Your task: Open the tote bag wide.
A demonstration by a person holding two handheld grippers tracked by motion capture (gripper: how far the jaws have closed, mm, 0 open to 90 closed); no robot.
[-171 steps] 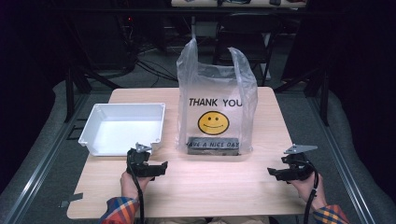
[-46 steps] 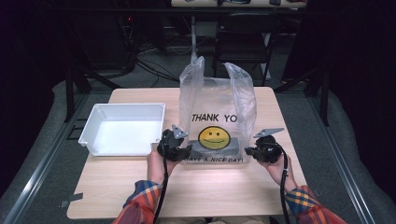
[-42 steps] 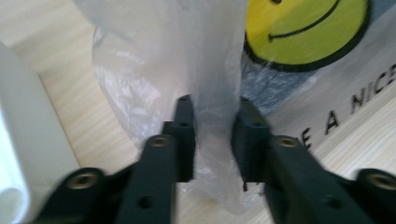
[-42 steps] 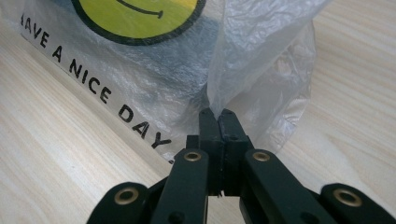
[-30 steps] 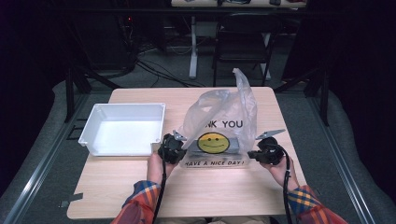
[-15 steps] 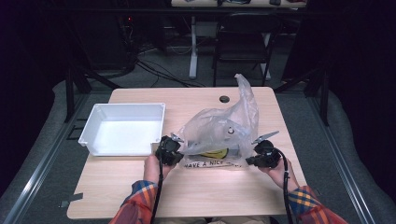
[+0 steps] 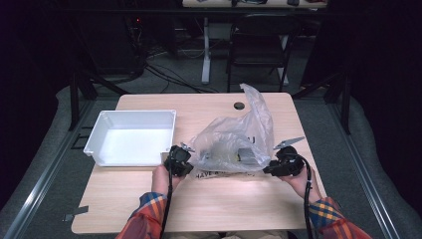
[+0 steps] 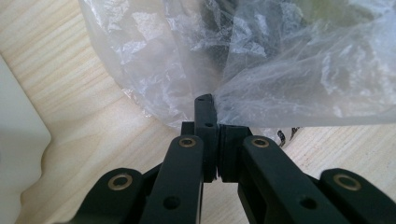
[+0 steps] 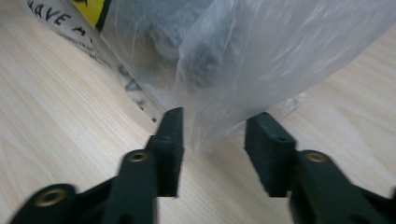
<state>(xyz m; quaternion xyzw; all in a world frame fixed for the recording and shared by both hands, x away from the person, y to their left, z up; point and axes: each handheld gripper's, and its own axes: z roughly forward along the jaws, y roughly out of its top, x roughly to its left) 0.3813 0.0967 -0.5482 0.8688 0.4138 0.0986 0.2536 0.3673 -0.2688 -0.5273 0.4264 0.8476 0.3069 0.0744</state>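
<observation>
A clear plastic bag [image 7: 234, 144] with black lettering and a yellow smiley lies slumped on the wooden table [image 7: 209, 204]. My left gripper [image 7: 186, 162] is at the bag's left edge, shut on a fold of the plastic bag [image 8: 280, 84]; its jaws [image 8: 205, 109] meet on the film. My right gripper [image 7: 268, 168] is at the bag's right edge. Its jaws have just been opening, and the right gripper [image 9: 215, 133] now stands open with a corner of the bag [image 9: 261, 56] loose between the pads.
A white rectangular tray [image 7: 130, 137] sits on the table left of the bag, a corner of the tray [image 8: 18, 149] close beside my left gripper. A cable hole [image 7: 239, 105] is near the far edge. A folding chair [image 7: 259, 45] stands beyond the table.
The bag, upright at first, has been pulled down and toward the person and now lies collapsed. The right jaws have parted, letting go of the bag's right edge.
</observation>
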